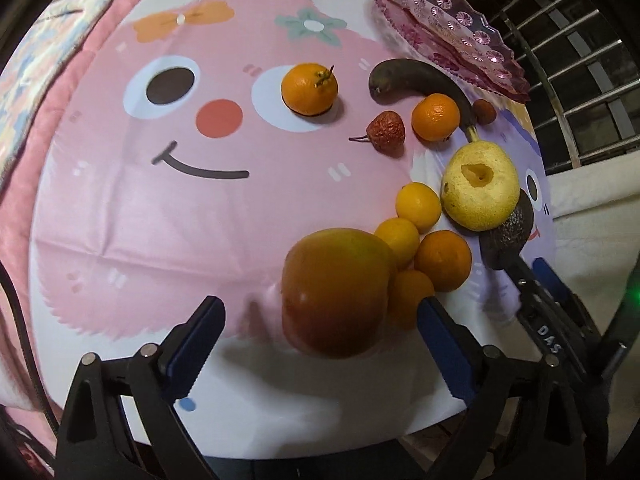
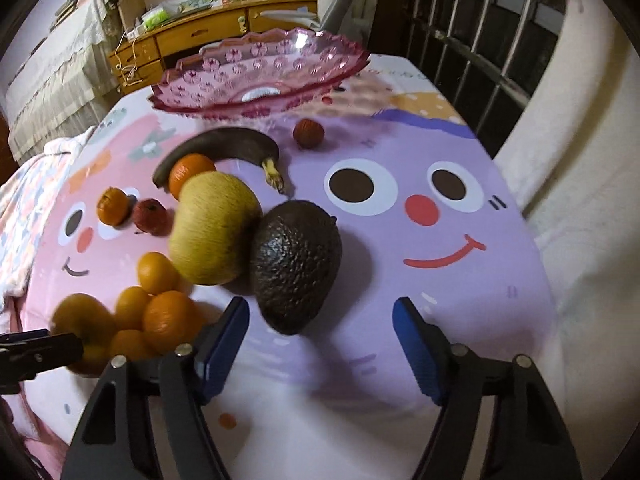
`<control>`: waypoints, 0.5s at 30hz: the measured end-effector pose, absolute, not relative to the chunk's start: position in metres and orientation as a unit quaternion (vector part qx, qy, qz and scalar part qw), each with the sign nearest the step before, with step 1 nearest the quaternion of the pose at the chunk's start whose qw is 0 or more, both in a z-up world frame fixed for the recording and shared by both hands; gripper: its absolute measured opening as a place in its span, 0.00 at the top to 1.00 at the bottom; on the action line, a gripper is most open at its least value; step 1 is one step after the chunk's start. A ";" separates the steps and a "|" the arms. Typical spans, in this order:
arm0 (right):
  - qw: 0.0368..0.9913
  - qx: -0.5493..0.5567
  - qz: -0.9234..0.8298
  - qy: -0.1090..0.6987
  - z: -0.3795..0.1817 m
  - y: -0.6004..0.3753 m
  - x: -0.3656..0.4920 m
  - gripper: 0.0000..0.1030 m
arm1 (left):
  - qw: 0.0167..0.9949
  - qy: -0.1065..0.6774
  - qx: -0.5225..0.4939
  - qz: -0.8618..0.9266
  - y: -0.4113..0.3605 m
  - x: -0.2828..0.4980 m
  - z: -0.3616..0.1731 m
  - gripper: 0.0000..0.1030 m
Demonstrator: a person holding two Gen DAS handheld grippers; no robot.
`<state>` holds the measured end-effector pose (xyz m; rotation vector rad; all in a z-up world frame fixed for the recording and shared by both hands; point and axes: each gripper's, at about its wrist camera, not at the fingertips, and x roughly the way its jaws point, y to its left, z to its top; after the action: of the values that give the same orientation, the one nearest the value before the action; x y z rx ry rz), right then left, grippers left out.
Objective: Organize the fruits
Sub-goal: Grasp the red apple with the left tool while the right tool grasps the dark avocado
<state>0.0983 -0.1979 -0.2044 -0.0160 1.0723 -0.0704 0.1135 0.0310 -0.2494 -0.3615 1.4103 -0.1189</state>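
My left gripper (image 1: 320, 320) is open, its fingers on either side of a large orange-red fruit (image 1: 334, 290) on the table. My right gripper (image 2: 322, 320) is open just in front of a dark avocado (image 2: 296, 264), which leans on a yellow pear-like fruit (image 2: 214, 228). Several small oranges (image 1: 418, 240) cluster beside the big fruit. A blackened banana (image 2: 218, 148), two lychees (image 1: 386, 130) (image 2: 308, 133) and more oranges (image 1: 309, 88) lie farther back. The pink glass fruit bowl (image 2: 260, 72) stands empty at the far end.
The table wears a pink and purple cartoon-face cloth (image 1: 160, 220). A metal window grille (image 2: 480, 40) runs along the right. A pink quilt (image 1: 24, 120) lies at the left edge. A wooden dresser (image 2: 200, 32) stands behind the bowl.
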 end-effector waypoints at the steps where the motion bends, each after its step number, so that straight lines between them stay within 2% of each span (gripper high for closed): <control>1: 0.857 -0.009 -0.028 0.515 -0.210 -0.198 0.101 0.30 | 0.745 0.644 -0.169 -0.052 0.031 0.114 -0.253 0.10; 5: 0.856 -0.008 -0.013 0.517 -0.220 -0.199 0.107 0.31 | 0.739 0.643 -0.197 -0.047 0.032 0.117 -0.264 0.14; 12: 0.868 -0.022 0.018 0.496 -0.221 -0.194 0.121 0.37 | 0.735 0.628 -0.250 -0.044 0.032 0.122 -0.276 0.32; 15: 0.867 -0.017 0.031 0.497 -0.222 -0.195 0.126 0.40 | 0.740 0.621 -0.256 -0.040 0.029 0.126 -0.277 0.34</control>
<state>0.1263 -0.1948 -0.2224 -0.0359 1.0411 0.0642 0.1256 0.0292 -0.2769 -0.5615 1.3622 -0.0879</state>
